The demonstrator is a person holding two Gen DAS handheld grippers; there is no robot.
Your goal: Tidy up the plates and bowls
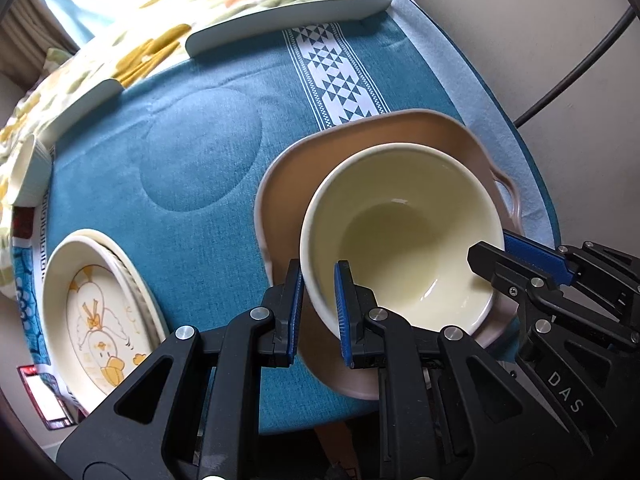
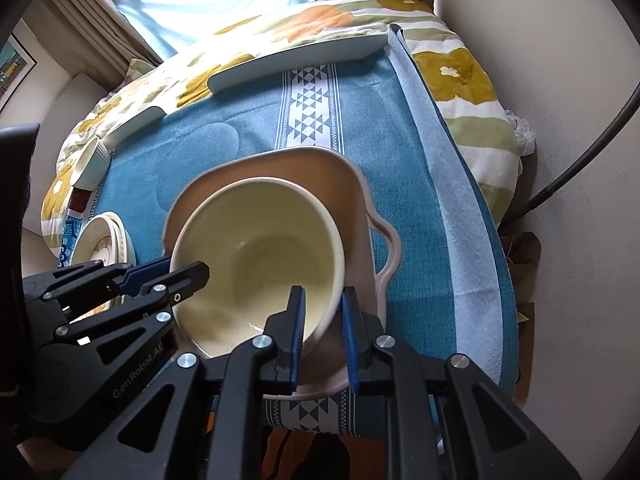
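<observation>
on the blue cloth (image 1: 192,128) sits a pinkish dish with handles (image 1: 288,184), and a pale yellow bowl (image 1: 400,224) sits inside it. both grippers hold that bowl by its rim, one on each side. the left gripper (image 1: 318,308) has its two blue pads (image 1: 342,300) pinching the near left wall of the bowl, one pad inside and one outside. the right gripper (image 2: 322,332) does the same on the other side, its fingers squeezed on the rim. the bowl leans a little, so i think it is being set down into the dish or lifted out of it, but i cannot tell which.

off to the left, near the table edge, is a small stack of plates with a chick picture (image 1: 96,332) on the top one. further back is a little ribbed cup (image 1: 28,176), and two long white trays (image 1: 288,20) lie along the far side.

this looks like the step of putting bowls together in one pile. if the bowl belongs in the dish, the next move needs both hands to lower it flat and then open the fingers gently, so it does not tip or clink. the pads inside the bowl must slide out without dragging it.
</observation>
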